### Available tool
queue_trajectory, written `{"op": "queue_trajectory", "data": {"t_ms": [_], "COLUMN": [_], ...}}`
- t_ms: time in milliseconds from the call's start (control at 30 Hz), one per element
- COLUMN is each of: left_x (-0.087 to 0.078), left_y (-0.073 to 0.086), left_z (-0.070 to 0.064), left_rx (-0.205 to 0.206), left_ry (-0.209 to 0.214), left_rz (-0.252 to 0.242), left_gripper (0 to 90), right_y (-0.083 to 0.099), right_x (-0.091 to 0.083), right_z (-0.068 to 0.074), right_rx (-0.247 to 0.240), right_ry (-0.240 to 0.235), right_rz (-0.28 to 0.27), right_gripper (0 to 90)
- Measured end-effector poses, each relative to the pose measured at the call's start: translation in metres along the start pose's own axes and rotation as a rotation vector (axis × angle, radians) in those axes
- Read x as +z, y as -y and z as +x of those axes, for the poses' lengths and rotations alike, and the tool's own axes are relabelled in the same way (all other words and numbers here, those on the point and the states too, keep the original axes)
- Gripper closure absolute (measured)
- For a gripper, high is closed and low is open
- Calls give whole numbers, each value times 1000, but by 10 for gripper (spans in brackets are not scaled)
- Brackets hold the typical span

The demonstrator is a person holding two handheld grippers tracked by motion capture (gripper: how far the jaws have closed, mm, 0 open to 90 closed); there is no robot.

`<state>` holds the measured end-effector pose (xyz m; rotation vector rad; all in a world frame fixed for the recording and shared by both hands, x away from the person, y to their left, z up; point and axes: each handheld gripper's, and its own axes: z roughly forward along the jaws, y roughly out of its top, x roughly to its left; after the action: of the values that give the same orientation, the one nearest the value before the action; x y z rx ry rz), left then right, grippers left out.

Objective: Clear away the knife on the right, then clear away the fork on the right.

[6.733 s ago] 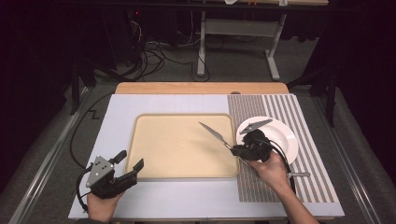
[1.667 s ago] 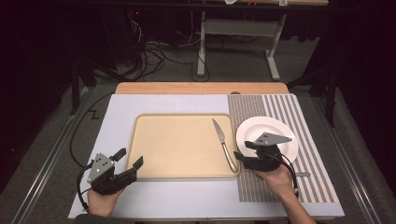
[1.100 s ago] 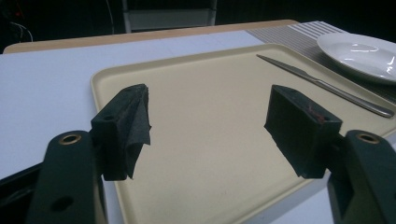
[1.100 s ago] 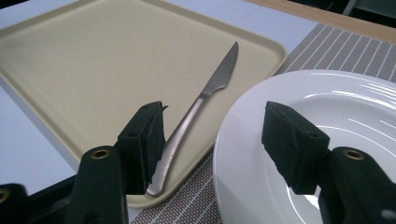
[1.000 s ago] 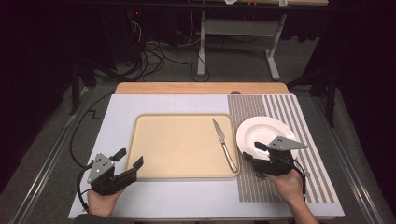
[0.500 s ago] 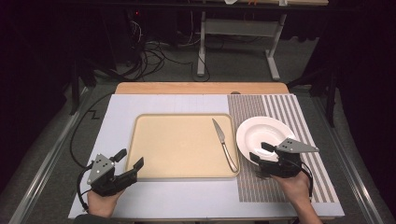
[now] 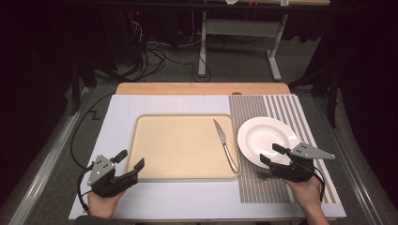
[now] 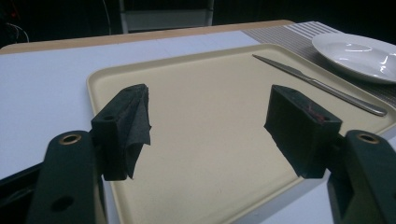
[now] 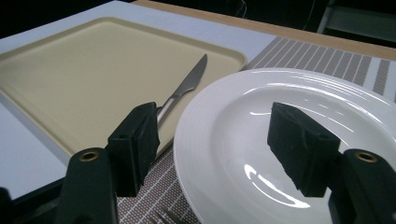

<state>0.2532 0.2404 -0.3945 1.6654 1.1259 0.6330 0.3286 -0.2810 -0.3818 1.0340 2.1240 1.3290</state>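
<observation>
Resting at the near left corner of the white surface (image 7: 169, 101), the left gripper (image 7: 130, 164) had its black jaws spread wide with nothing between them, pointing across the near left corner of the shallow beige plastic tray (image 7: 178, 146). At the near right, the right gripper (image 7: 272, 155) was likewise open and empty, its jaws set at the near rim of the round white ceramic plate (image 7: 265, 138), one jaw over the plate's bowl and the other just outside its rim, toward the tray. Beneath it a metal fork (image 7: 261, 176) lay on the grey striped placemat (image 7: 281, 105), partly hidden. Farther on, the slim silver table knife (image 7: 225, 145) lay flat along the tray's right edge, its blade pointing away from the person, just beside the plate but apart from it.
</observation>
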Motion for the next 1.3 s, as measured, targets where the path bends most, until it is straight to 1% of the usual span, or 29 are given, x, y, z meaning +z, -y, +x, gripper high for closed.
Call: {"op": "queue_trajectory", "data": {"t_ms": [233,467,533,700,800,900,967,1033,1100,1167,1267,1300], "left_x": [0,-1,-1,-3,-3,-3,-2,-1,-1,-2,-2,-2], "left_y": [0,1,1,2,2,1,1,0,1,1,1,1], "left_z": [0,2,2,3,3,2,2,1,1,2,4,4], "left_rx": [-4,-18,-21,-34,-33,-29,-28,-28,-25,-32,-40,-40], "left_ry": [4,11,12,15,15,15,14,14,13,14,14,14], "left_rz": [-2,-8,-9,-16,-16,-14,-13,-10,-8,-11,-13,-10], "left_gripper": [315,315,315,315,315,315,315,315,315,315,315,315], "right_y": [6,14,15,19,20,22,23,24,24,24,24,24], "right_x": [-9,-21,-22,-28,-30,-33,-34,-36,-36,-37,-37,-37], "right_z": [-7,-18,-19,-24,-25,-27,-28,-30,-31,-33,-33,-34], "right_rx": [14,60,63,87,95,95,101,119,122,132,132,132], "right_ry": [22,49,54,68,69,81,84,91,91,93,98,99], "right_rz": [-21,-40,-41,-58,-61,-68,-67,-68,-66,-56,-45,-33], "right_gripper": [340,334,334,328,326,307,302,300,299,290,285,283]}}
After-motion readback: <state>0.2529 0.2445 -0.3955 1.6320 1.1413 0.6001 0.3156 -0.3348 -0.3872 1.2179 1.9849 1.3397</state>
